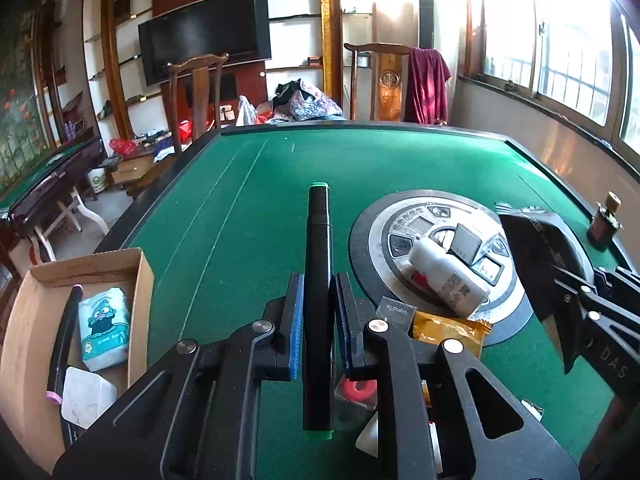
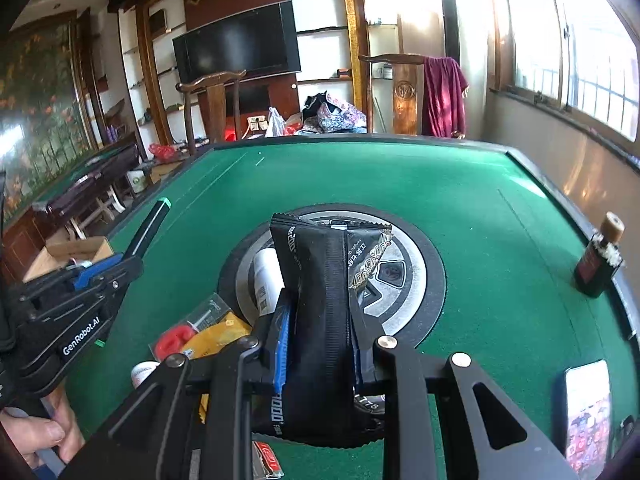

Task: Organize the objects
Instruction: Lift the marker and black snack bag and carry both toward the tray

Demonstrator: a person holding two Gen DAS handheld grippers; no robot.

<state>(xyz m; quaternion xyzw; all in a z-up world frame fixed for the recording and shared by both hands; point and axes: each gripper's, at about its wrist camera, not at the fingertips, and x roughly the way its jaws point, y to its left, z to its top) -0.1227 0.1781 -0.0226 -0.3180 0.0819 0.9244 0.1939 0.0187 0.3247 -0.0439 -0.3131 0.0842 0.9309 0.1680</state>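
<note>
**Both grippers loaded, goods lifted clear of the felt**

The left gripper (image 1: 314, 320) is clenched on a black marker with green caps (image 1: 318, 300), which runs lengthwise between the blue pads and sticks out well ahead of them. The right gripper (image 2: 320, 344) grips a black snack packet (image 2: 320, 320), its crimped top standing upright above the jaws.

Both items appear to be held above the green table (image 2: 480, 208), so the step in hand looks like carrying after the pick. Under and beside the grippers, near the table's middle, a white bottle (image 1: 448, 280), a yellow packet (image 1: 448, 330) and a red ring in clear wrap (image 2: 172, 340) lie on or by the round centre plate (image 1: 400, 220). A cardboard box (image 1: 140, 280) sits at the table's left edge, already holding another marker and a tissue pack (image 1: 104, 328).

Next, the marker probably needs swinging left over the box before release.
</note>
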